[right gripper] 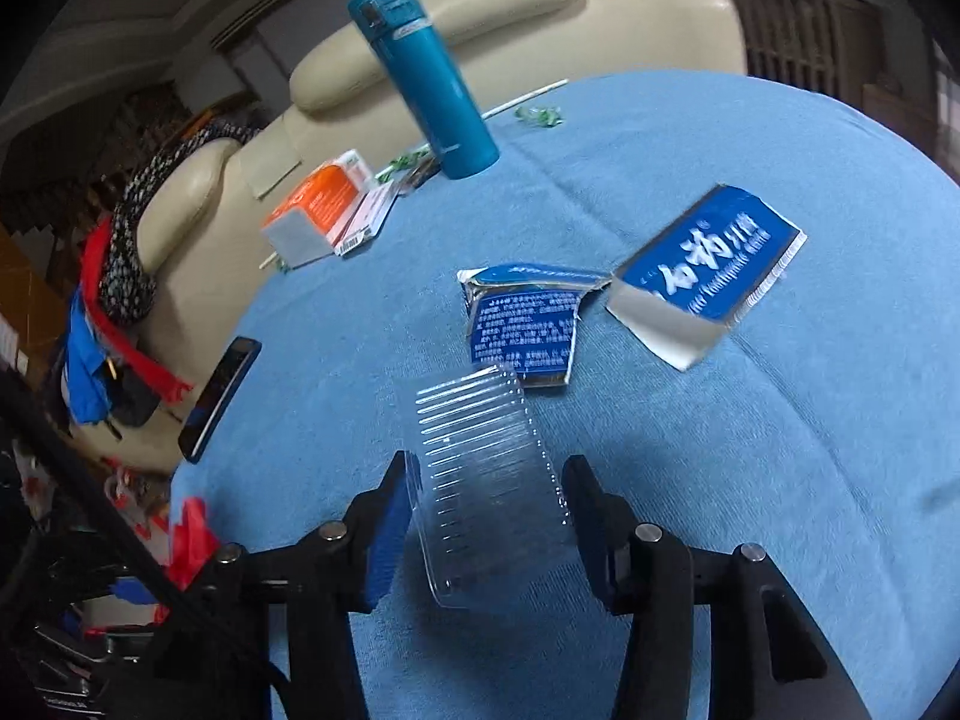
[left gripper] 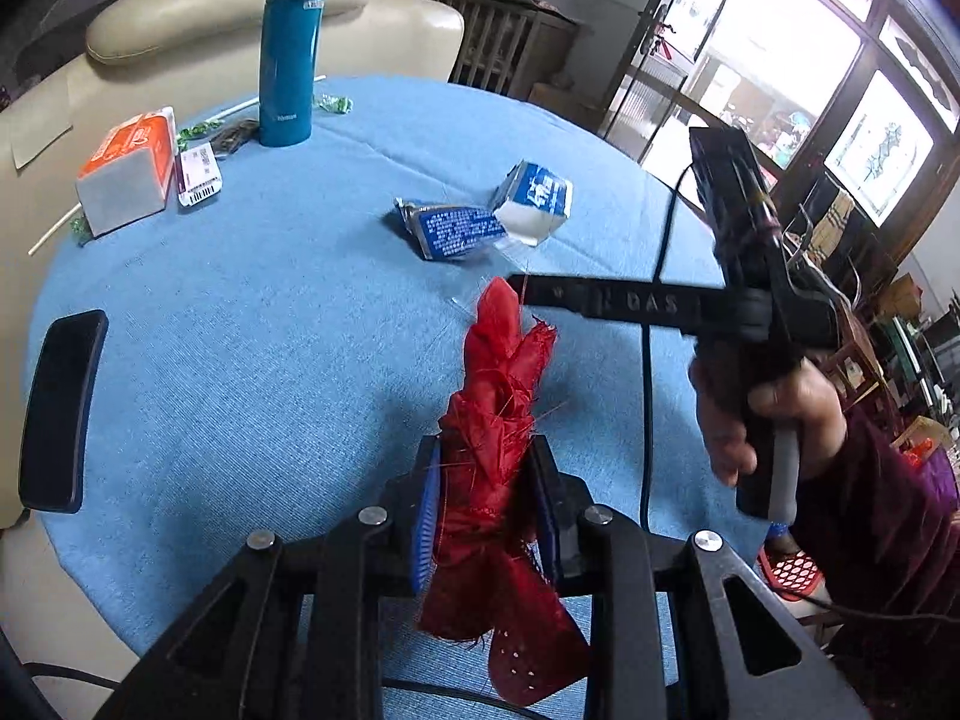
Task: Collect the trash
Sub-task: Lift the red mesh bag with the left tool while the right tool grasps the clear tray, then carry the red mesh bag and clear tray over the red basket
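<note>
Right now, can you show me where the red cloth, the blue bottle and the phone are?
red cloth (left gripper: pixel 501 414), left wrist view, bunched middle between the fingers.
blue bottle (left gripper: pixel 288 54), left wrist view, middle of its body.
phone (left gripper: pixel 60 408), left wrist view, middle of its dark face.
</note>
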Available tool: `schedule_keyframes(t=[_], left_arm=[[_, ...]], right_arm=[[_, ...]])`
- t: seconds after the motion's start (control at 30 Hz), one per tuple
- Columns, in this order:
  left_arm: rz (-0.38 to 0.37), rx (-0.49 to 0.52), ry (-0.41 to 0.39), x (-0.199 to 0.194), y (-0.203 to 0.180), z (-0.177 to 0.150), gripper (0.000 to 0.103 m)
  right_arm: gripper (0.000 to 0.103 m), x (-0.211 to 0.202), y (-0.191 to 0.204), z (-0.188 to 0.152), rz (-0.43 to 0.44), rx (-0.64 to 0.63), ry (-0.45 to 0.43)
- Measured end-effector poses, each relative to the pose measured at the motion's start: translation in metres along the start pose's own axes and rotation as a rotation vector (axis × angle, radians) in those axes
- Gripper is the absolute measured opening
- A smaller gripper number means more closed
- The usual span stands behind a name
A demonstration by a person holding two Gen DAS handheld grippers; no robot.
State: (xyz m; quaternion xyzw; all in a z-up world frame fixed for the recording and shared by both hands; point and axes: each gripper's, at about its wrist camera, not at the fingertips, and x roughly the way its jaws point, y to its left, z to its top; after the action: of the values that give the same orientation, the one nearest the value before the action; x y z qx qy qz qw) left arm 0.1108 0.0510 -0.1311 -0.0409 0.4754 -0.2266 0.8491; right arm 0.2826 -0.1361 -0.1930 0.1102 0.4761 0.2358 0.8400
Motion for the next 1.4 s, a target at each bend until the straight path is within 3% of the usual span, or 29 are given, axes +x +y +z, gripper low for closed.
schedule_keyframes(t=[0.27, 0.6, 0.77, 1.1, 1.4], left_arm=[[-0.032, 0.034, -0.016, -0.007, -0.018, -0.001, 0.03], [-0.083, 0.152, -0.047, -0.03, -0.079, -0.016, 0.03], [-0.087, 0.203, -0.055, -0.042, -0.106, -0.023, 0.03], [-0.071, 0.278, -0.088, -0.063, -0.141, -0.026, 0.03], [-0.065, 0.32, -0.079, -0.061, -0.166, -0.02, 0.03]], right_arm=[[0.049, -0.055, -0.003, -0.046, -0.073, 0.114, -0.092], [0.049, -0.187, -0.025, -0.145, -0.094, 0.332, -0.294], [0.049, -0.243, -0.029, -0.183, -0.121, 0.384, -0.4], [0.049, -0.307, -0.021, -0.204, -0.176, 0.369, -0.557], [0.049, -0.337, -0.025, -0.222, -0.197, 0.377, -0.626]])
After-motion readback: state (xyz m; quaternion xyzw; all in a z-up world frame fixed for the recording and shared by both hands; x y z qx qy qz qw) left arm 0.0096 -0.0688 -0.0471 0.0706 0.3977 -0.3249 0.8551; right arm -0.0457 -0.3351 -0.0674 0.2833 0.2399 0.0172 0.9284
